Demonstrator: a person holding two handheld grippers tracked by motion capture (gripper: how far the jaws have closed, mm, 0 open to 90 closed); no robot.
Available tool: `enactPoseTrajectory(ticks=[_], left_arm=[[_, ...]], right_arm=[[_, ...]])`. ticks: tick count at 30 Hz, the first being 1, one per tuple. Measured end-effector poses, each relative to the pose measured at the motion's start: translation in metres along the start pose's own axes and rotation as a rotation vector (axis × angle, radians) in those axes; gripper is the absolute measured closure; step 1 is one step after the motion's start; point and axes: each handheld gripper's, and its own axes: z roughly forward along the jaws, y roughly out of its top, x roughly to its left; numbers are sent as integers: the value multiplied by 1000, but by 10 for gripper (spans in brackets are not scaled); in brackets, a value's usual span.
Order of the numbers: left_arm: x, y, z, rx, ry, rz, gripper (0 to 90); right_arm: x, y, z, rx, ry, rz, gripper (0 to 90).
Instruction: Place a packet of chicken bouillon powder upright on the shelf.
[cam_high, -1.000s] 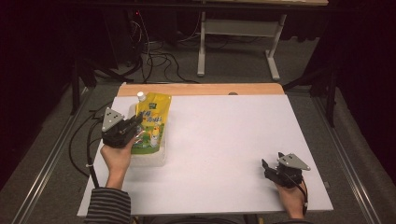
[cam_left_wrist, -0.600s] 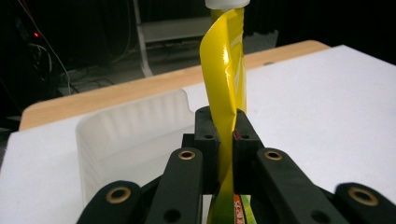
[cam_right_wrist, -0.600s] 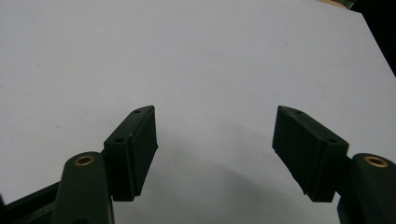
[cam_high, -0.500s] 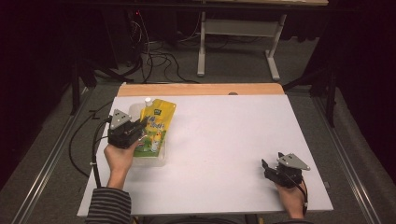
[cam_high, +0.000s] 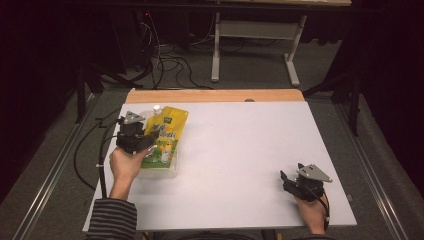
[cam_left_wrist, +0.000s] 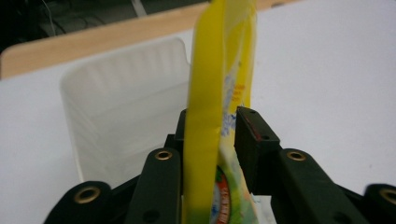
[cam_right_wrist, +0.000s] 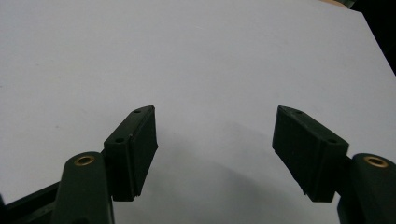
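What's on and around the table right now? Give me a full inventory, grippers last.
Yellow spouted pouch: 1, yellow with green print and a white cap, left part of the table, lower end in the plastic tub, between the left gripper's jaws.
Plastic tub: 1, translucent white, near the table's left edge.
Table: 1, white top with a wooden strip along the far edge.
Metal stand: 1, pale grey, on the floor beyond the table.
Cables: several, black, on the floor beyond the far left corner.
Left gripper: 1, black; jaws have just been opening, pouch between them.
Right gripper: 1, black, jaws open over bare table, near right corner.
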Motion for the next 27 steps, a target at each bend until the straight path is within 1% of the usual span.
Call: enactPoseTrajectory(ticks=[1, 3, 4, 6, 7, 8, 10, 11, 12, 13, 14, 15, 16, 17, 18, 19, 20, 21, 22, 25, 26, 27], left_arm=[[-1, 0, 1, 12, 16, -3, 697], [-1, 0, 1, 13, 17, -7, 730], [1, 0, 0, 13, 13, -15, 759], [1, 0, 0, 13, 9, -14, 814], [0, 0, -1, 11, 0, -3, 814], [-2, -1, -2, 7, -2, 27, 874], [-4, -2, -4, -8, -9, 44, 892], [-4, -2, -4, -8, -9, 44, 894], [-6, -4, -6, -37, -13, 54, 896], [-6, -4, -6, -37, -13, 54, 897], [-8, -5, -8, -71, -7, 61, 898], [-9, -6, -9, -88, -6, 65, 898], [-9, -6, -9, -88, -6, 65, 899], [-11, -8, -9, -119, 1, 77, 900], [-11, -8, -9, -119, 1, 77, 900], [-12, -10, -8, -145, 6, 81, 900], [-13, -15, -7, -185, 9, 89, 900], [-13, -15, -7, -185, 9, 89, 899], [-13, -18, -6, -201, 10, 86, 899], [-10, -25, -6, -221, 6, 69, 898], [-8, -29, -7, -209, 10, 74, 896], [-8, -29, -7, -209, 10, 74, 895]], right_arm=[[0, 0, 0, 2, 4, -1, 313], [0, 0, 0, 3, 3, -7, 313], [0, 0, 0, 1, 2, -12, 313], [0, 0, 0, 1, 3, -8, 313], [0, 0, 0, 0, 4, 0, 312], [0, 0, 0, -1, 0, -8, 312], [0, 0, 0, 1, 2, -9, 312], [0, 0, 0, 1, 2, -9, 312], [0, 0, 0, 3, 1, -11, 312], [0, 0, 0, 3, 1, -11, 312], [0, 0, 0, 3, 0, -10, 312], [0, 0, 0, 3, 0, -11, 312], [0, 0, 0, 3, 0, -11, 312], [0, 0, 0, 3, -1, -12, 312], [0, 0, 0, 3, -1, -12, 312], [0, 0, 0, 2, -1, -11, 312], [0, 0, 0, 3, 0, -3, 312], [0, 0, 0, 3, 0, -3, 312], [0, 0, 0, -2, 1, -8, 312], [0, 0, 0, 0, 1, -11, 312], [0, 0, 0, -1, 2, -7, 312], [0, 0, 0, -1, 2, -7, 312]])
